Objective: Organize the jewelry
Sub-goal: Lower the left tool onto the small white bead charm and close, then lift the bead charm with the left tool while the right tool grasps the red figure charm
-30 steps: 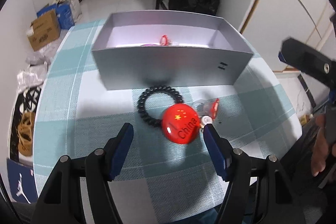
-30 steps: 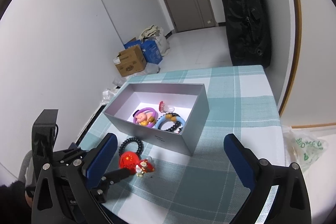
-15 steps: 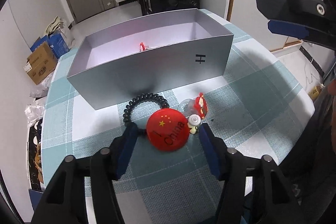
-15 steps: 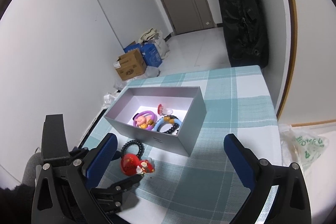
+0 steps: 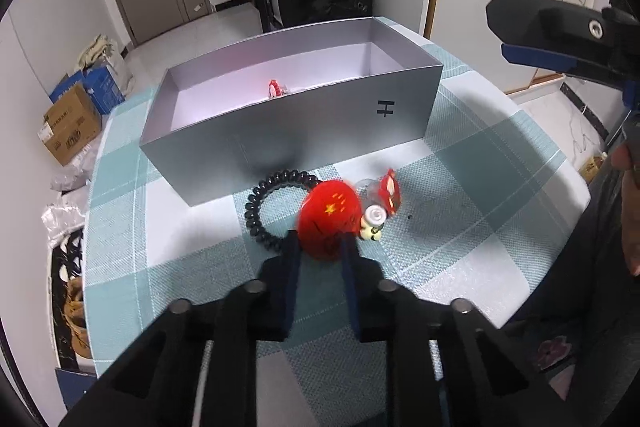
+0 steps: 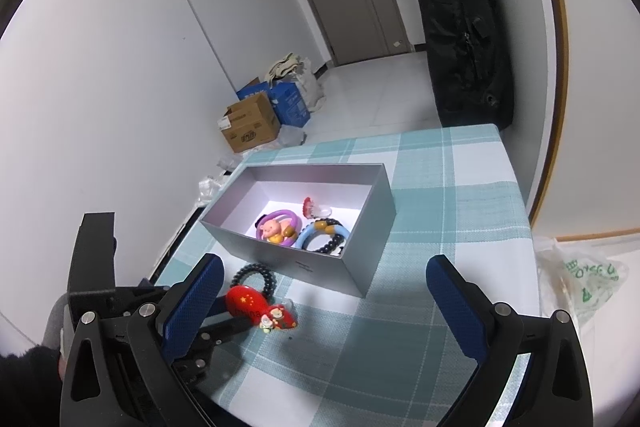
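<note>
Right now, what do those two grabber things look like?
Both are black plastic frames with silver bolts. The right gripper has two chunky fingers with bumpy blue pads. The left gripper has thin dark-blue pads. A fuzzy black sleeve shows behind.

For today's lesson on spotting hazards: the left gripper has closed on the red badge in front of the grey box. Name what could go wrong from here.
1. The left gripper pinches only the near edge of the red badge; it could slip out during the lift.
2. The black bead bracelet and small charms lie against the badge, so they might be dragged along.
3. The grey box wall stands close ahead; a low carry could bump it.
</note>
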The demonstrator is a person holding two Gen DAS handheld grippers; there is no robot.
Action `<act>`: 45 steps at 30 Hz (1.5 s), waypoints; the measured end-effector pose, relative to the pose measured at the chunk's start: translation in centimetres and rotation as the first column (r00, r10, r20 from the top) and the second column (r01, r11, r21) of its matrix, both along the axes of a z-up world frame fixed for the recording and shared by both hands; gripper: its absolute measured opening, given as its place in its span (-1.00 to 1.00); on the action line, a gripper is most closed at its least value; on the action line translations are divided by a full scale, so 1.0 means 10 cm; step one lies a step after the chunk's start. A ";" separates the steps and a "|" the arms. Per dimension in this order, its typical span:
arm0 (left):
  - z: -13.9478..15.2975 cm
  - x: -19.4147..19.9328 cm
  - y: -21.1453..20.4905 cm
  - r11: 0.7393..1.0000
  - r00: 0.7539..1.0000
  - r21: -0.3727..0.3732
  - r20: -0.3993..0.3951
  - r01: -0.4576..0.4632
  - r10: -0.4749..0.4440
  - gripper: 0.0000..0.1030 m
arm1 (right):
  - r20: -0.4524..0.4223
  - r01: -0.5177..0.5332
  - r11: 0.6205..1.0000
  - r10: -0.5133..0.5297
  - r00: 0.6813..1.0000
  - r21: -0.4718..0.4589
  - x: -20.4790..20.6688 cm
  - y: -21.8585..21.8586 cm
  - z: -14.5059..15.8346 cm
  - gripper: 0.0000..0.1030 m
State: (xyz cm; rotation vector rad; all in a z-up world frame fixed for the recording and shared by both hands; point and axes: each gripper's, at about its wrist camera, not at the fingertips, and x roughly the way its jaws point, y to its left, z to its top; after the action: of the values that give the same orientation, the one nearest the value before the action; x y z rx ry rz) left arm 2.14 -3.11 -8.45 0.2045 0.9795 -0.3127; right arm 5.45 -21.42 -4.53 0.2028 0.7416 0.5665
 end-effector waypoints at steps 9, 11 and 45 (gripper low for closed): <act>0.03 0.04 0.08 0.995 0.999 -0.096 -0.028 -0.022 0.020 -0.93 | -0.007 -0.005 1.000 0.005 1.000 -0.016 -0.02 0.03 -0.01 0.99; 0.06 0.06 0.16 0.988 0.998 -0.146 -0.038 -0.054 0.049 -0.94 | -0.017 -0.011 1.000 0.011 1.000 -0.004 -0.02 0.03 -0.02 0.99; 0.14 0.25 0.59 0.914 0.973 -0.333 -0.086 -0.231 0.215 -0.03 | -0.206 -0.249 0.964 0.225 0.952 -0.097 0.13 0.67 -0.60 -0.59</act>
State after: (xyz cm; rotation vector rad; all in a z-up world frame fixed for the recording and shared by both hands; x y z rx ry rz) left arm 4.66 2.75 -7.09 -0.2325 0.9692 -0.2730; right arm 6.73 -14.72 -10.51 0.0546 0.9948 0.7350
